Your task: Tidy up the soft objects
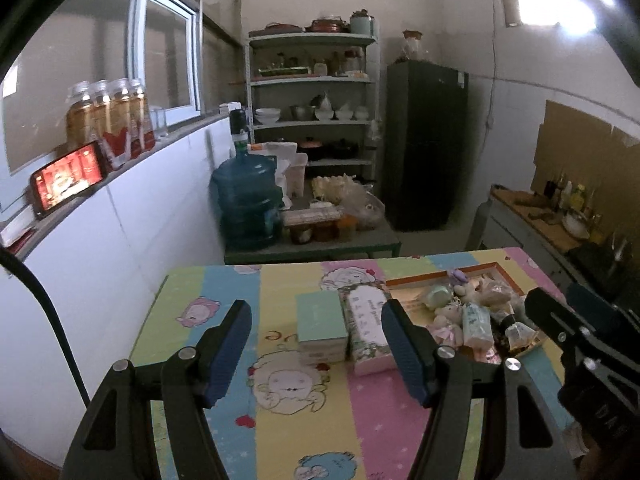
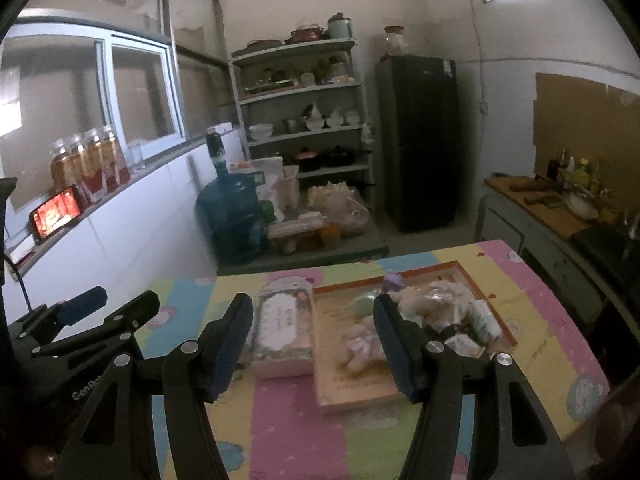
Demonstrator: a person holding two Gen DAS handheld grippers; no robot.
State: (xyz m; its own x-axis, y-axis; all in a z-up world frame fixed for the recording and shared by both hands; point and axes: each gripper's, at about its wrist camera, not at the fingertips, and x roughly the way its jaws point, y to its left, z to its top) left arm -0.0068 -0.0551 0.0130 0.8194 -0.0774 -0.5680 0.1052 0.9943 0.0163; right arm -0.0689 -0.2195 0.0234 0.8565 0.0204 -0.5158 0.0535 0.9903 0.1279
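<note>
Nearest the lens: left gripper [image 1: 316,350], jaws spread wide, nothing between the blue pads, held above the near part of the table [image 1: 240,408]. Right gripper [image 2: 314,344] likewise spread and empty, above the same tabletop, just to the right of the left one.

Landmark: shallow orange-rimmed tray [image 2: 360,398], resting flat toward the right half of the cartoon-patterned table.
- Inside the tray: heap of soft objects [image 1: 472,316], plush toys and small wrapped packs, piled toward its far right corner; near left part of the tray floor bare.
- Touching or just beside the tray's left rim: floral tissue pack [image 1: 368,326], lying flat.
- Left of the tissue pack, close against it: mint-green box [image 1: 322,326], stacked on a paler box.
- Left of these boxes: bare tabletop out to the left edge.

Surroundings relative to the tray:
- Beyond the far table edge: low green bench [image 1: 312,248] with a blue water jug [image 1: 246,200], jars and bags.
- Further behind: white shelf unit [image 1: 312,100] with bowls and pots, dark refrigerator [image 1: 424,144] beside it.
- Far left: white wall ledge carrying a lit phone [image 1: 68,178] and amber bottles [image 1: 108,120]; black cable [image 1: 52,320] hanging down at the left.
- Right: counter [image 2: 540,204] with a cutting board and bottles, separated from the right table edge by a narrow aisle.

Near table edge hidden under the grippers.
</note>
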